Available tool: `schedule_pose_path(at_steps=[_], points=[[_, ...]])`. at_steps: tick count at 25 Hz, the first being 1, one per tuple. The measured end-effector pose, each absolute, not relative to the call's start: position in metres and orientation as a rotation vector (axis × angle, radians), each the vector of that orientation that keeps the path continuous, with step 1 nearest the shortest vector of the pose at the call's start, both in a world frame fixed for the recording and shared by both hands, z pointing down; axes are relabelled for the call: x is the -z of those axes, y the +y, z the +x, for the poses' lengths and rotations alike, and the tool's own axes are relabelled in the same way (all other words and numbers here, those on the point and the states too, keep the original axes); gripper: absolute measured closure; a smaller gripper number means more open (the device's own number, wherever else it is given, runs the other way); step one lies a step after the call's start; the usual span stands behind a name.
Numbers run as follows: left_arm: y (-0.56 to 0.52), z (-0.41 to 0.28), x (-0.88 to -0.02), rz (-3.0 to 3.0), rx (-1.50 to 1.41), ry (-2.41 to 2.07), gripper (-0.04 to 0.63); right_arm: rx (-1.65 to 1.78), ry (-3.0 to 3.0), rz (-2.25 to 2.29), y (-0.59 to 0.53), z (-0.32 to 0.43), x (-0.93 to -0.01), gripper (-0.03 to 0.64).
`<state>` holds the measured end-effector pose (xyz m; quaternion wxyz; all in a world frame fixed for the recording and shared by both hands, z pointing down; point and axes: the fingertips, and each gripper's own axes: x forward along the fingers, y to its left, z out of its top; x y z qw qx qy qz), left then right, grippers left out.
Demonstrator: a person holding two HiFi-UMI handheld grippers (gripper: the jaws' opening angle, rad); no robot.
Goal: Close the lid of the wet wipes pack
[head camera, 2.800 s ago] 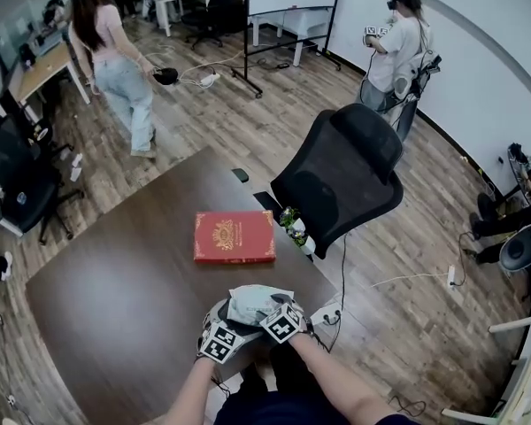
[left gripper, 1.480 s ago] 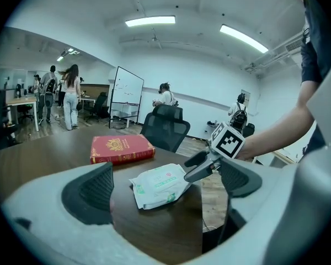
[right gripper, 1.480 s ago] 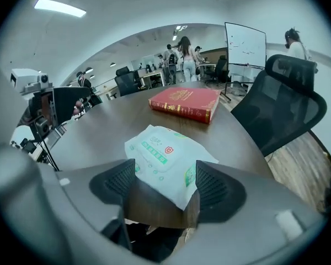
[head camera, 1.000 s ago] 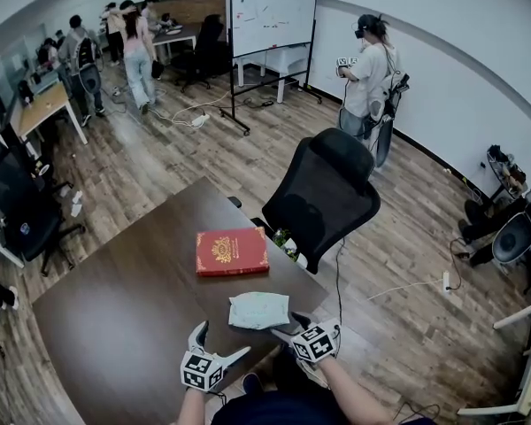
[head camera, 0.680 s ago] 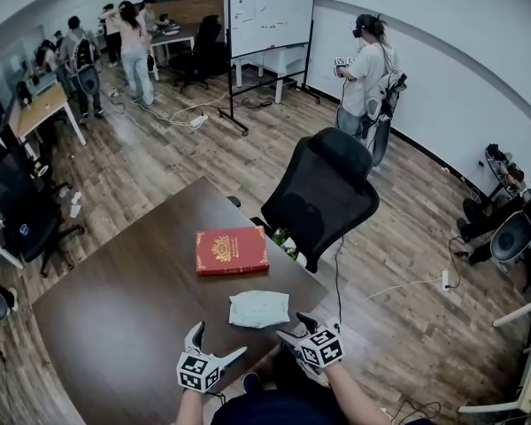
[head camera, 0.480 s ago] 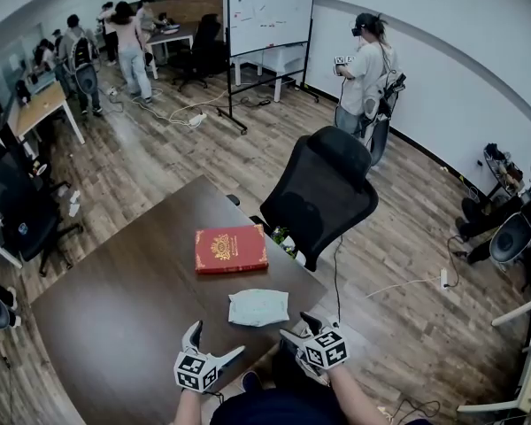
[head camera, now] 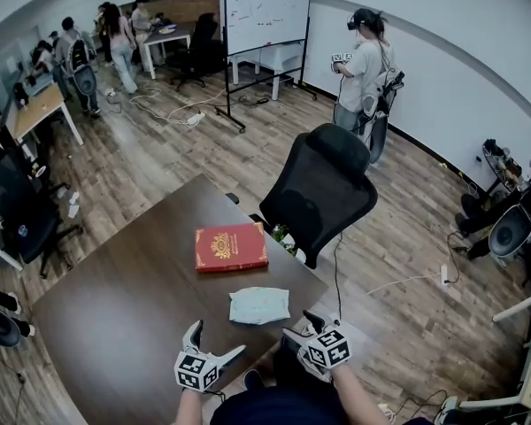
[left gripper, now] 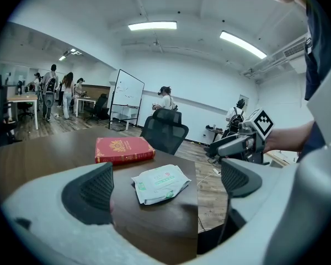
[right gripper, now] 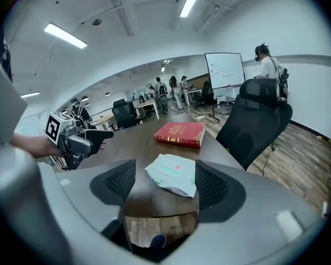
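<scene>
white-green wipes pack [head camera: 259, 305] lay flat on table [head camera: 124, 299] near front edge. left tool [head camera: 218, 339] wide, right tool [head camera: 299, 324] narrower, both empty, off pack. lid looked shut, task likely done; next: press only if lifted.

An open-plan office is shown. A large dark bench [head camera: 115, 299] is placed on a wood-plank floor [head camera: 159, 162], and a black mesh office chair [head camera: 323, 193] is set at its far edge. A whiteboard [head camera: 267, 9] on a stand is seen near the white wall [head camera: 442, 87]. Further desks [head camera: 37, 106] with more black chairs [head camera: 13, 197] are lined along the left side and at the back, and several people [head camera: 121, 34] are gathered there. Cables [head camera: 173, 106] are laid across the floor, and a power strip [head camera: 444, 274] is seen at the right. Long strip lights [left gripper: 152, 25] are fixed to the white ceiling.
</scene>
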<state>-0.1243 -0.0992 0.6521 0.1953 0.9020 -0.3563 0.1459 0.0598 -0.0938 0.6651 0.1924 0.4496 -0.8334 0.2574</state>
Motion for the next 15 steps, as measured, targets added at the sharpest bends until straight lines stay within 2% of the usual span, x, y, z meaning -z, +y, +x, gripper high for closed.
schedule_pose_path(at_steps=[15], points=[[-0.0999, -0.1209, -0.6522, 2.551, -0.415, -0.973, -0.005, -0.722, -2.356, 1.257, -0.0927, 0.0574, -0.6657, 0.268]])
